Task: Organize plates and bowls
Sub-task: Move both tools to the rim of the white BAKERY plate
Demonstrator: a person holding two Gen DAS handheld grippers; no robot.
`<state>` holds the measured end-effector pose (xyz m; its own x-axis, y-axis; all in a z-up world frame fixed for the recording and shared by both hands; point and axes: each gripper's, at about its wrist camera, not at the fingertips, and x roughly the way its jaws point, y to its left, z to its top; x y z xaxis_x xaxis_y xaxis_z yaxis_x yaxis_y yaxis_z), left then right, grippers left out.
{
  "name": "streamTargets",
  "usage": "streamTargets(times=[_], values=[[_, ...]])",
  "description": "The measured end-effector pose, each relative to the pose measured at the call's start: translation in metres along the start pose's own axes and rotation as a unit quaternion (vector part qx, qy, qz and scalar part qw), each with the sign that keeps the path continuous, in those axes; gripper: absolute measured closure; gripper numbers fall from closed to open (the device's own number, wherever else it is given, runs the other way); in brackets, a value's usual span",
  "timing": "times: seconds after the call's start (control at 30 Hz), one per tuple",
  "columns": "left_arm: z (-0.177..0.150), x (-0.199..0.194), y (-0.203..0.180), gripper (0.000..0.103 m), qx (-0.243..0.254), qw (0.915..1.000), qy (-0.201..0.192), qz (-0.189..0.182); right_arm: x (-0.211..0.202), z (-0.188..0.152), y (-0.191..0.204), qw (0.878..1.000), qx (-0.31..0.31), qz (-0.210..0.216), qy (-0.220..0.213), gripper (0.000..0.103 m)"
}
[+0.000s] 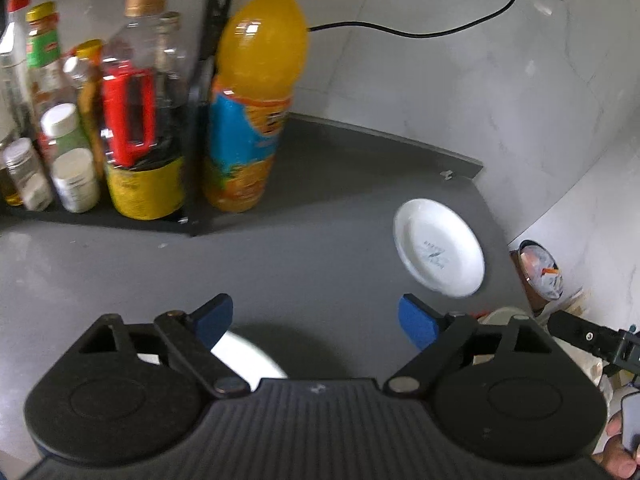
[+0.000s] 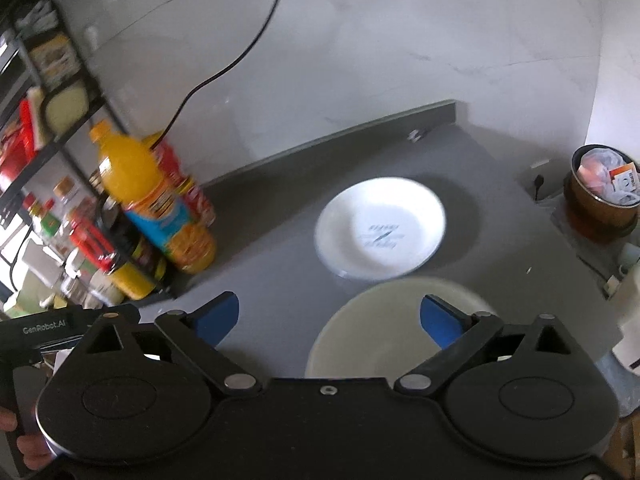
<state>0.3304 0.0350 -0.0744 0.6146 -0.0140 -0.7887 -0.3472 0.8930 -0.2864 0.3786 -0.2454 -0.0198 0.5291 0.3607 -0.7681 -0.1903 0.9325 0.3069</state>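
Note:
A white plate (image 1: 439,246) with a small blue print lies on the grey counter (image 1: 304,248) toward its right corner; the right wrist view shows this plate (image 2: 380,227) ahead of me. My left gripper (image 1: 316,322) is open above the counter, and a white dish (image 1: 248,356) shows under its left finger, partly hidden. My right gripper (image 2: 330,318) is open too, hovering over a cream bowl (image 2: 384,332) that sits just in front of the plate. Neither gripper holds anything.
A black rack (image 1: 196,128) with several bottles and jars stands at the left, an orange juice bottle (image 1: 256,92) beside it. A black cable (image 1: 424,28) hangs on the wall. A brown bin (image 2: 602,196) with rubbish sits beyond the counter's right edge.

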Motion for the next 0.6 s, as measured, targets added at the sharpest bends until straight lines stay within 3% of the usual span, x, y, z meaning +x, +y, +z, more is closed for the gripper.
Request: streamTargets(times=[0.43, 0.6], values=[[0.028, 0.063, -0.068, 0.014, -0.009, 0.9997, 0.016, 0.018, 0.038, 0.059, -0.075, 1.0, 0.016, 0.019, 0.012, 0.006], [0.035, 0.088, -0.092, 0.015, -0.017, 0.9993, 0.024, 0.024, 0.057, 0.075, -0.102, 0.999, 0.014, 0.024, 0.03, 0.01]])
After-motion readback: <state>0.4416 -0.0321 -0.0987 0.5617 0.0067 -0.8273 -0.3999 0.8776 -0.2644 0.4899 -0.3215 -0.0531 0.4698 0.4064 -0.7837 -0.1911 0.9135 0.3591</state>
